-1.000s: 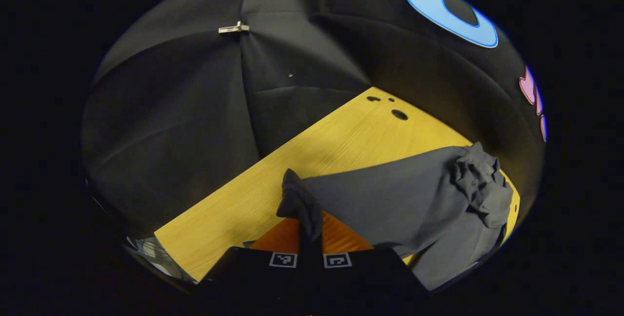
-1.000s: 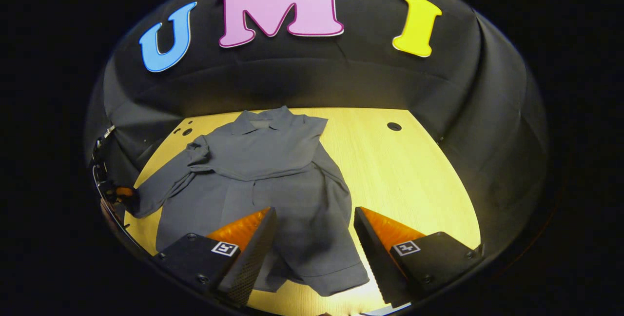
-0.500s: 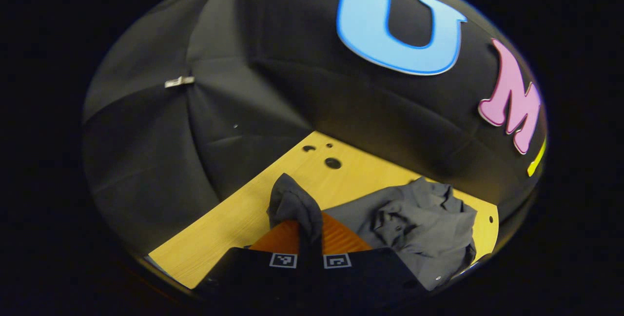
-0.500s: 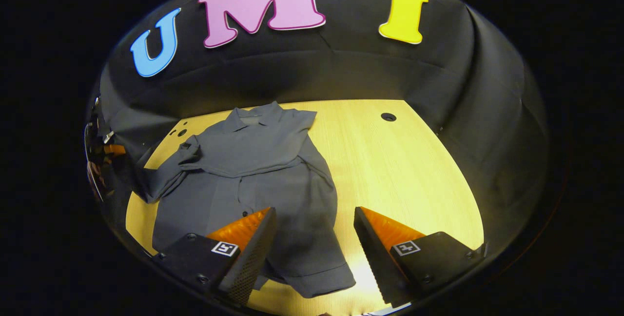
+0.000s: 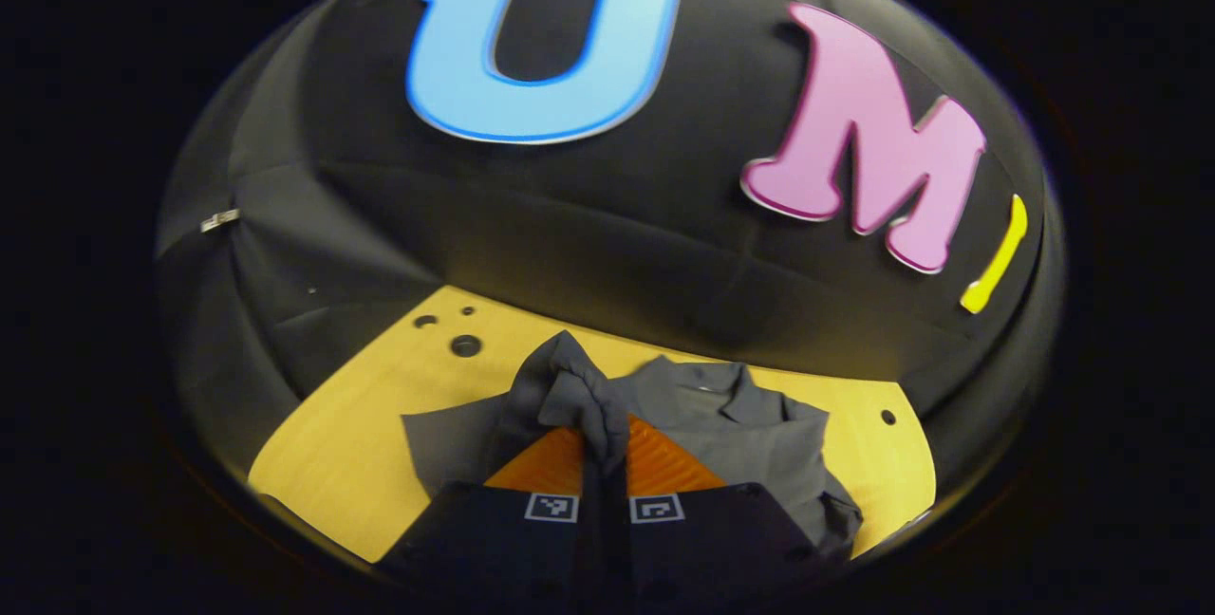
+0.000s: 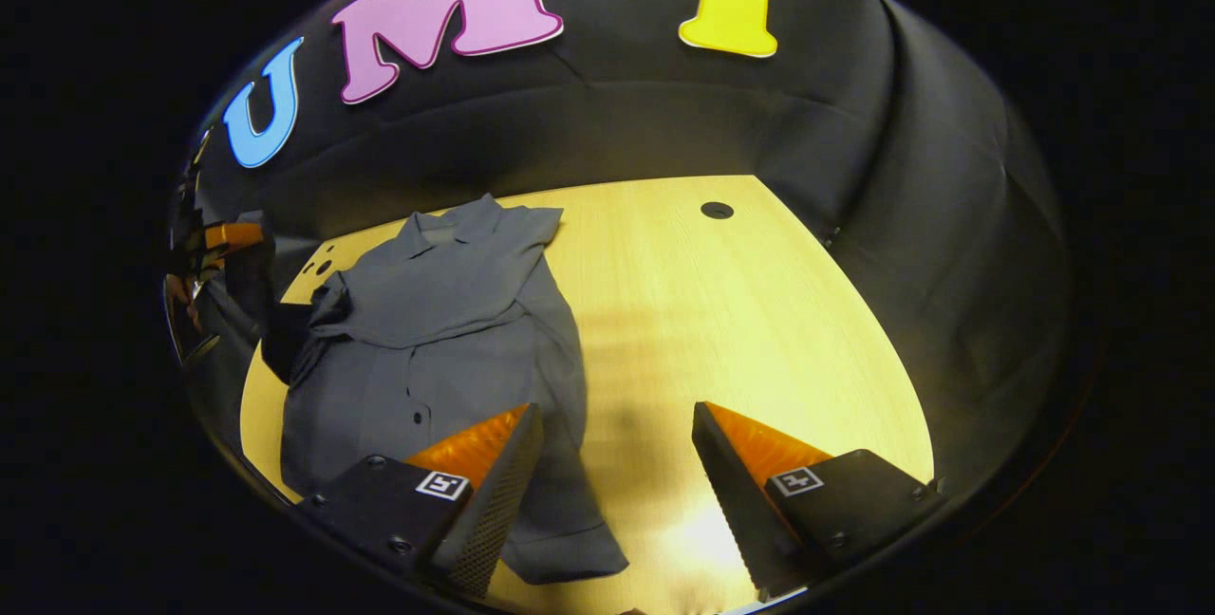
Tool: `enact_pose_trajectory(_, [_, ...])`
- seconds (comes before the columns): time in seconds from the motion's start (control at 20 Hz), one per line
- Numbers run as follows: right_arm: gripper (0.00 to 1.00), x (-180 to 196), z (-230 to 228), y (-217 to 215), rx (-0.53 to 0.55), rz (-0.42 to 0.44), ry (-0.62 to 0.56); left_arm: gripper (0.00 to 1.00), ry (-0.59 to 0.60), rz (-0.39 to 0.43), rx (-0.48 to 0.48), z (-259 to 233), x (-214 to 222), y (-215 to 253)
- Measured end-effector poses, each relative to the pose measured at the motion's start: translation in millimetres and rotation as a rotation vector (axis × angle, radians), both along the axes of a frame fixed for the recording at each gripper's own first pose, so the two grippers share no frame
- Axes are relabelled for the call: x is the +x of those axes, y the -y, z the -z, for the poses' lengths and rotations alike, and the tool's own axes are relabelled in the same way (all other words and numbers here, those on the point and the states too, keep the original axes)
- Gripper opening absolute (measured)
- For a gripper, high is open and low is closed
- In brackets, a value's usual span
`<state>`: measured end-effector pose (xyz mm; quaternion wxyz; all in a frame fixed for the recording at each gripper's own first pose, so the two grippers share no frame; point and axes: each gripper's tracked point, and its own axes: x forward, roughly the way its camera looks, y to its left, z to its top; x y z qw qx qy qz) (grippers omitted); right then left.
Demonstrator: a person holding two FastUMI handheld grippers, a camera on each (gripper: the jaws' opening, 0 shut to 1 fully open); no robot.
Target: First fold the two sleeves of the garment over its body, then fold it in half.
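Observation:
A grey collared shirt (image 6: 437, 330) lies front up on the yellow wooden table (image 6: 721, 311). One sleeve lies folded across its chest (image 6: 418, 335). My left gripper (image 5: 605, 444) is shut on the cuff of the other sleeve (image 5: 560, 387), lifted above the table with the collar (image 5: 707, 387) just beyond it. In the right gripper view that gripper (image 6: 223, 240) shows at the far left, the sleeve hanging dark from it. My right gripper (image 6: 617, 449) hangs open above the table beside the shirt's hem, holding nothing.
Black cloth walls close in the table on all sides. Small round holes mark the tabletop near the far corners (image 5: 465, 345) (image 6: 717, 210). Bare wood stretches to the right of the shirt in the right gripper view.
My left gripper has swung with the sleeve cuff toward the shirt's body, lifting it. The right gripper has drifted right, so the shirt sits further left in its view.

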<state>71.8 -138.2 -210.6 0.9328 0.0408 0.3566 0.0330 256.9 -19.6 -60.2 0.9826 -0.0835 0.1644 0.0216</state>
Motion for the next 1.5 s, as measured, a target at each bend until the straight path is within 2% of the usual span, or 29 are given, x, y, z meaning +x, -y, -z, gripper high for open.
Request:
enact_pose_trajectory(0.25, [0.99,-3,7,13,0.02,0.017,-0.023,0.05,-0.007,0.173,-0.039,8,37,105])
enact_pose_trajectory(0.45, [0.98,-8,7,17,0.011,0.019,-0.029,0.05,-0.04,0.285,-0.055,27,54,172])
enact_pose_trajectory(0.6, [0.99,-27,10,24,0.02,0.022,-0.044,0.05,-0.082,0.374,-0.068,47,57,214])
enact_pose_trajectory(0.8, [0.99,-37,15,23,0.026,0.017,-0.067,0.06,-0.156,0.418,-0.098,76,62,246])
enact_pose_trajectory(0.9, [0.99,-41,14,21,0.029,0.009,-0.069,0.1,-0.195,0.406,-0.086,92,66,249])
enact_pose_trajectory(0.95, [0.99,-42,15,20,0.032,0.001,-0.07,0.17,-0.207,0.403,-0.083,97,64,248])
enact_pose_trajectory(1.0, [0.99,-43,15,18,0.034,-0.006,-0.071,0.38,-0.213,0.399,-0.087,98,62,247])
enact_pose_trajectory(1.05, [0.99,-44,14,16,0.036,-0.013,-0.069,0.34,-0.211,0.401,-0.098,97,63,247])
enact_pose_trajectory(1.15, [1.0,-45,12,9,0.046,-0.031,-0.065,0.53,-0.197,0.407,-0.114,91,58,244])
enact_pose_trajectory(1.3, [0.99,-46,13,0,0.052,-0.051,-0.062,0.95,-0.175,0.37,-0.058,81,46,216])
enact_pose_trajectory(1.5, [0.99,-46,13,-20,0.076,-0.085,-0.07,0.96,-0.159,0.321,0.068,81,11,161])
